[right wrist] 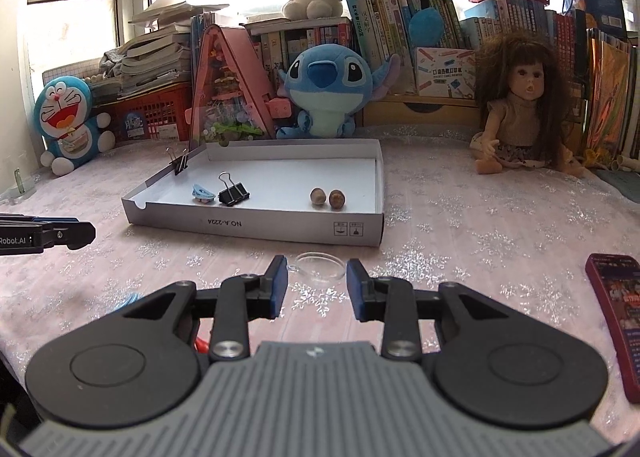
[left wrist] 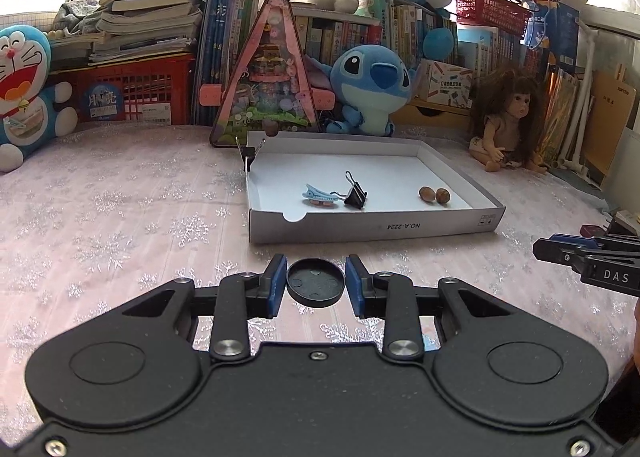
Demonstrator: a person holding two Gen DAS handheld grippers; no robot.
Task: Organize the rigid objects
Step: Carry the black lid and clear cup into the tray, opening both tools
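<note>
Pink snowflake tabletop [left wrist: 120,217], white tray [left wrist: 372,223] mid-surface. We saw left hand-held gripper [left wrist: 316,284] clamping black round lid [left wrist: 316,283]; right hand-held gripper [right wrist: 316,284] clamping clear lid [right wrist: 320,266] (both before tray).

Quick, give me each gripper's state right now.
Left gripper: shut on the black cap.
Right gripper: shut on the clear lid.

A shallow white cardboard box [left wrist: 372,223] lies on the snowflake cloth, holding a blue clip [left wrist: 319,195] beside a black binder clip [left wrist: 355,195], with two brown nuts [left wrist: 435,195] apart to their right. Another binder clip [left wrist: 249,155] grips the box's far-left rim. A black round lid [left wrist: 316,284] sits level between blue pads; a clear round lid [right wrist: 319,266] sits likewise.
</note>
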